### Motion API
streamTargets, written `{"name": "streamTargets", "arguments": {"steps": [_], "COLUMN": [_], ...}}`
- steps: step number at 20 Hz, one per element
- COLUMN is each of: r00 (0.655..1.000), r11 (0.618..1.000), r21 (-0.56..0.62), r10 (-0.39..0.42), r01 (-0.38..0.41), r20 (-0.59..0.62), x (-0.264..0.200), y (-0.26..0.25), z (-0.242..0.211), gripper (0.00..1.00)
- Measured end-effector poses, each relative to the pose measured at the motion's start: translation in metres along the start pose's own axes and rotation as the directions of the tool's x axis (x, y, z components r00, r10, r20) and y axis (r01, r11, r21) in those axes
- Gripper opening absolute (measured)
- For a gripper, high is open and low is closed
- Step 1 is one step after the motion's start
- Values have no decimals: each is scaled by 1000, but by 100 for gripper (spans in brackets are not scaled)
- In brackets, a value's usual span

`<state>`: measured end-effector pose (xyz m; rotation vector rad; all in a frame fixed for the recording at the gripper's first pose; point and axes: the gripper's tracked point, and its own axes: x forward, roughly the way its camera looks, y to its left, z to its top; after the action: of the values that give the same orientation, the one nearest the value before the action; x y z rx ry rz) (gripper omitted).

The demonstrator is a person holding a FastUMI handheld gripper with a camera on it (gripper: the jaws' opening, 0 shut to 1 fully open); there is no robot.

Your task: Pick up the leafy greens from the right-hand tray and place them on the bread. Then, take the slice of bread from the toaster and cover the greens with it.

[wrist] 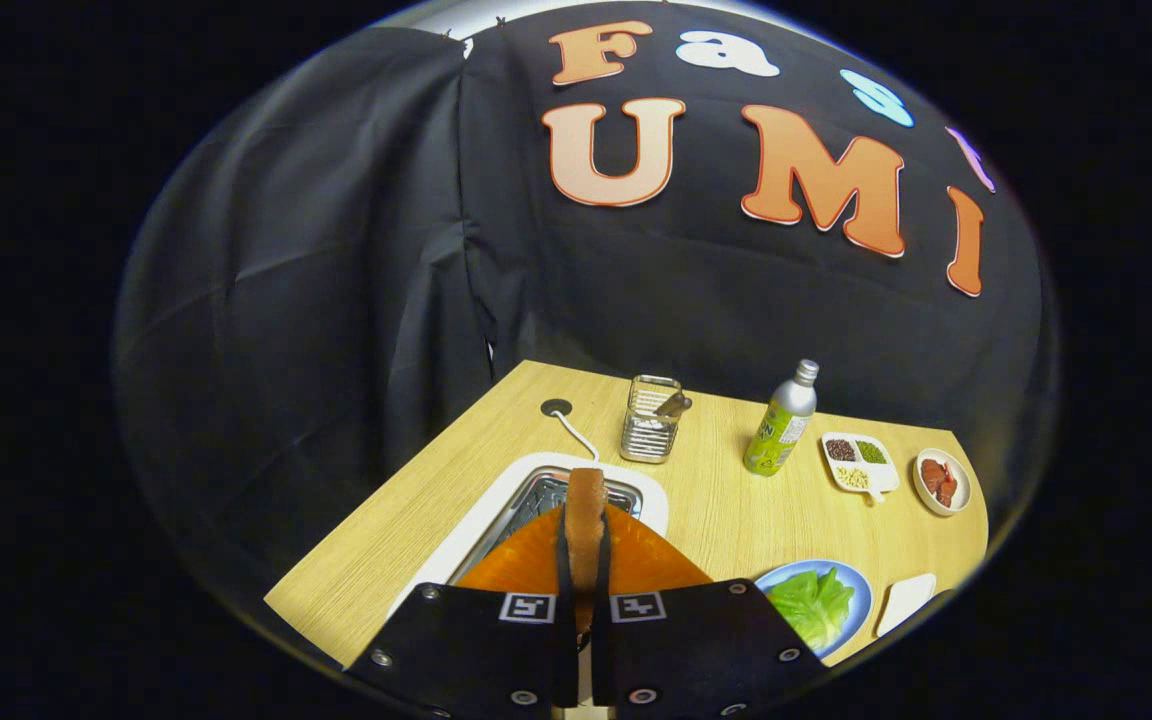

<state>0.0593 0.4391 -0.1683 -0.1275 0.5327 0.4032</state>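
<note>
My gripper [584,540] is shut on a slice of bread [586,492], which stands on edge between the two fingers and sticks out past their tips. It hangs just over the white toaster [496,512], whose metal slots show right behind the slice. To the right of the fingers, the leafy greens [812,604] lie on a blue plate [862,590]. Whether bread lies beneath the greens is hidden. A white tray [906,602] sits just right of the plate.
Beyond the toaster stand a metal mesh holder [652,420] and a silver-green bottle [782,422]. Further right are a white divided dish [858,462] of seeds and a small bowl [942,482] with red pieces. A white cable [576,436] runs from a table hole to the toaster.
</note>
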Motion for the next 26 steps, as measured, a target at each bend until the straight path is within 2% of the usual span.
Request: {"name": "streamTargets", "arguments": {"steps": [12,15,26], "r00": [996,993,994], "r11": [998,999,996], "r21": [60,50,71], "r10": [21,5,-64], "r01": [-26,-11,58], "r20": [88,122,91], "x": [-35,-45,-57], "y": [-19,-29,-86], "z": [40,48,16], "gripper": [6,6,6]}}
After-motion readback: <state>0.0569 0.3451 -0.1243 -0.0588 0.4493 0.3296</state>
